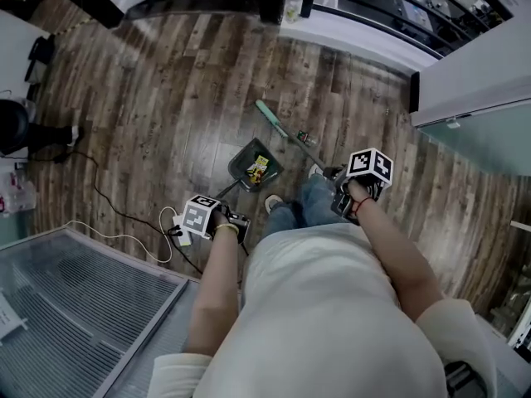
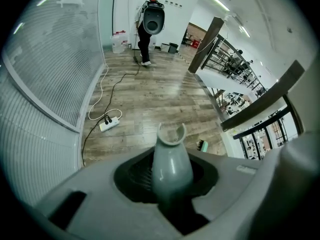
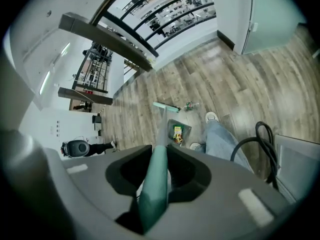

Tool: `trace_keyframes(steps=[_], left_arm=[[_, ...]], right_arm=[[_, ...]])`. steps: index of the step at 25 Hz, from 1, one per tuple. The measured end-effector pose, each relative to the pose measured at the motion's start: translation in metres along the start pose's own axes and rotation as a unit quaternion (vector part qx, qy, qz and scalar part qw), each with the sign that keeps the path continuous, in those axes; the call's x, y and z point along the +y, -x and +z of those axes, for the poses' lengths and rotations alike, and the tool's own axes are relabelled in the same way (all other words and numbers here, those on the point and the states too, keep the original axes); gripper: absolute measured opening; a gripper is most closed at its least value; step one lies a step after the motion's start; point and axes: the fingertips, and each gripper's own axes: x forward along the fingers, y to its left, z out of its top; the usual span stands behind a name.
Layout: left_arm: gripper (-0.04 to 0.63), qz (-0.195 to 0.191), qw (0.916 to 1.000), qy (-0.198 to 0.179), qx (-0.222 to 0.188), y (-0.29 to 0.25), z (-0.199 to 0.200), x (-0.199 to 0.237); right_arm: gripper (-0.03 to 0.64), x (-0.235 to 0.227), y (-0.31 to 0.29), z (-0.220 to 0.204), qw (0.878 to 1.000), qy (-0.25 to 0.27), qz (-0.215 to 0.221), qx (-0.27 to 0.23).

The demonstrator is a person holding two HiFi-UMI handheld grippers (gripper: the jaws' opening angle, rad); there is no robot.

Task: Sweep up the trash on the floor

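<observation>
A dark grey dustpan (image 1: 249, 160) stands on the wood floor ahead of my feet, with yellow wrappers (image 1: 260, 167) lying in it. Its long handle (image 2: 171, 160) runs up into my left gripper (image 1: 206, 217), which is shut on it. The broom's green head (image 1: 269, 115) rests on the floor beyond the pan. A small bottle (image 1: 301, 137) lies beside the broom's shaft. My right gripper (image 1: 363, 174) is shut on the green broom handle (image 3: 156, 180). In the right gripper view the broom head (image 3: 166, 106), the bottle (image 3: 189, 105) and the dustpan (image 3: 181, 125) show below.
A white power strip (image 1: 182, 237) with cables lies on the floor at my left, next to a ribbed glass wall (image 1: 75, 305). My legs in jeans (image 1: 309, 203) stand behind the pan. A person (image 2: 148, 31) stands far off. A railing (image 1: 398, 7) and a white wall edge the floor.
</observation>
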Motion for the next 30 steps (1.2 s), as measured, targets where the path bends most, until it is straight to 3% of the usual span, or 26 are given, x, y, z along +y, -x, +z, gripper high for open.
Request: trace_keyframes(steps=[5, 10, 19, 30], left_arm=[[0.087, 0.0, 0.9999, -0.016, 0.001, 0.003, -0.023, -0.019], [0.087, 0.004, 0.9998, -0.02, -0.002, 0.008, -0.046, -0.043], [0.087, 0.012, 0.9999, 0.0, -0.01, 0.015, -0.092, -0.077], [0.087, 0.035, 0.999, 0.022, -0.015, 0.023, -0.143, -0.103]], right_arm=[[0.098, -0.021, 0.019, 0.033, 1.0, -0.017, 0.006, -0.019], [0.098, -0.042, 0.036, 0.075, 1.0, -0.002, -0.01, -0.021], [0.099, -0.089, 0.055, 0.135, 0.999, 0.015, -0.044, -0.019], [0.1, -0.136, 0.051, 0.179, 0.994, 0.051, -0.097, 0.006]])
